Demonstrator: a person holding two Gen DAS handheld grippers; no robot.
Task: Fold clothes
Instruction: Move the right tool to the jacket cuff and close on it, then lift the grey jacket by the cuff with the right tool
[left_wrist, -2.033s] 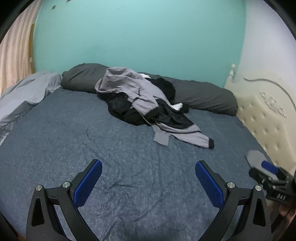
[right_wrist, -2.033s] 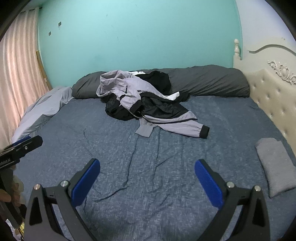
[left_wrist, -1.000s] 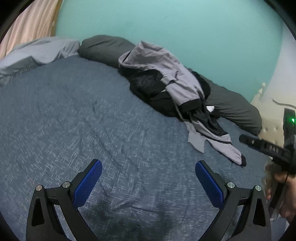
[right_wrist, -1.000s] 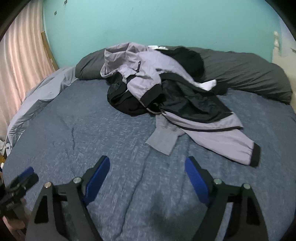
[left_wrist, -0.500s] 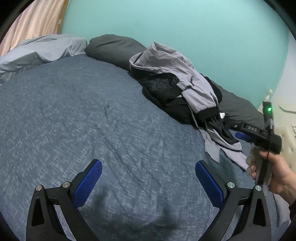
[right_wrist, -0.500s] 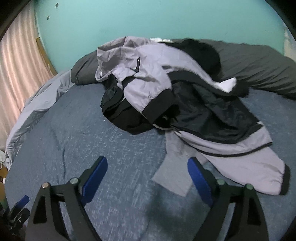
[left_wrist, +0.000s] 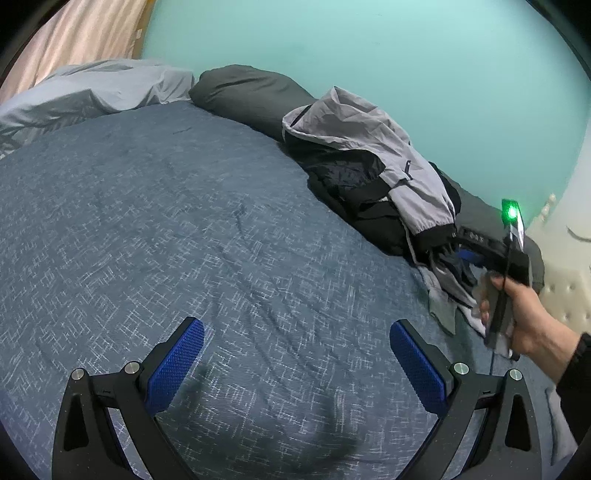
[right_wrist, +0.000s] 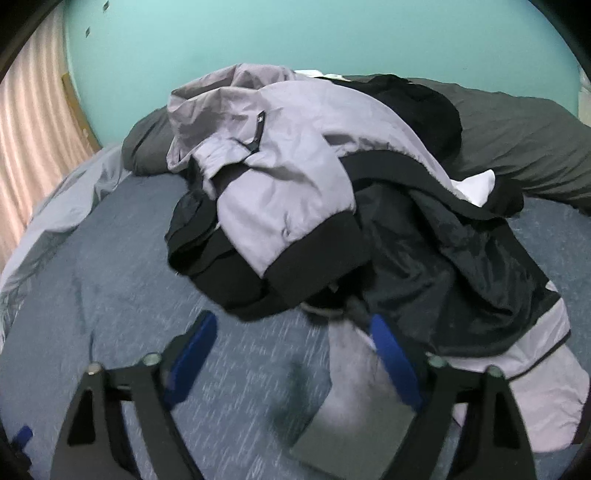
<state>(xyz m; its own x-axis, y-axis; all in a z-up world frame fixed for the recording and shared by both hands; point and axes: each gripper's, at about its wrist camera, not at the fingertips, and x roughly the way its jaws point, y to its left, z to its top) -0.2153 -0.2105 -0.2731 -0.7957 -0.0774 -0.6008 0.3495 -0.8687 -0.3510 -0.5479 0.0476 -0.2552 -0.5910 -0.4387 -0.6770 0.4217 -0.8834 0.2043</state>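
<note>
The person's hand (left_wrist: 524, 314) gripping the right gripper (right_wrist: 291, 332) is seen only from the left wrist. Its jaws, spread wide and just narrowing, are held empty just before the one heap of clothes (right_wrist: 314, 177) on the bed (left_wrist: 147, 221). The left gripper (left_wrist: 295, 350) is spread over bare cover.

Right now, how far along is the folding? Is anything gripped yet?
Done: nothing folded in these views; the grey-and-black jacket lies crumpled with dark clothes on the bed.
In hand: the right gripper, jaws just narrowed, nothing pinched, is over the pile's near edge, by a grey flap. The left gripper hangs open over bare cover.
Left: grasp, spread, fold.
</note>
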